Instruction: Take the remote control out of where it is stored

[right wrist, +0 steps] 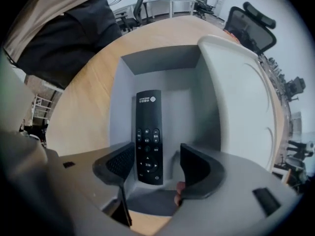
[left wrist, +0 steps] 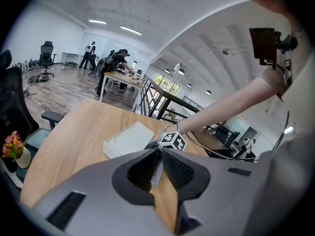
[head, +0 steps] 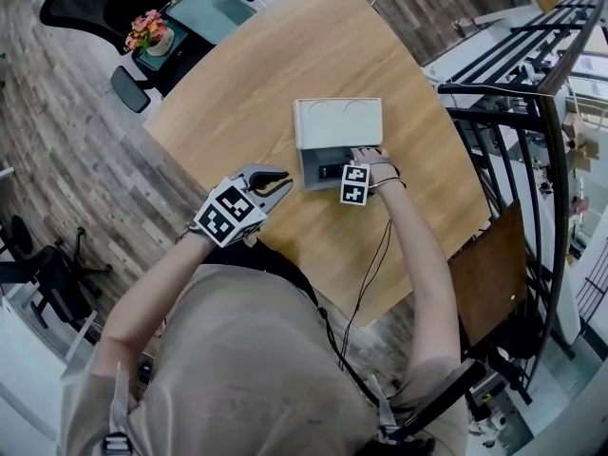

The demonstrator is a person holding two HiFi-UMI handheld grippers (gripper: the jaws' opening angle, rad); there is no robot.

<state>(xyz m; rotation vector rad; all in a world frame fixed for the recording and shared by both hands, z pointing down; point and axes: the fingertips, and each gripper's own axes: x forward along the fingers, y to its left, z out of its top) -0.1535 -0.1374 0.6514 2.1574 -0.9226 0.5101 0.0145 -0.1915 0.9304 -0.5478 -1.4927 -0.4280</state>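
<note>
1. Left gripper is hovering over the table, just left of the box, with its jaws closed together and nothing between them.
2. Right gripper is pointing down into the box. Its jaws are standing apart, straddling the near end of the remote, with the pads not touching it.
3. Remote is lying flat on the box floor, buttons up.
4. Lid is lying open at the box's far side.

A pale wooden surface stands on a dark plank floor. An office chair sits beside it, a black railing runs along one side, and strip lights glow on the white ceiling.
</note>
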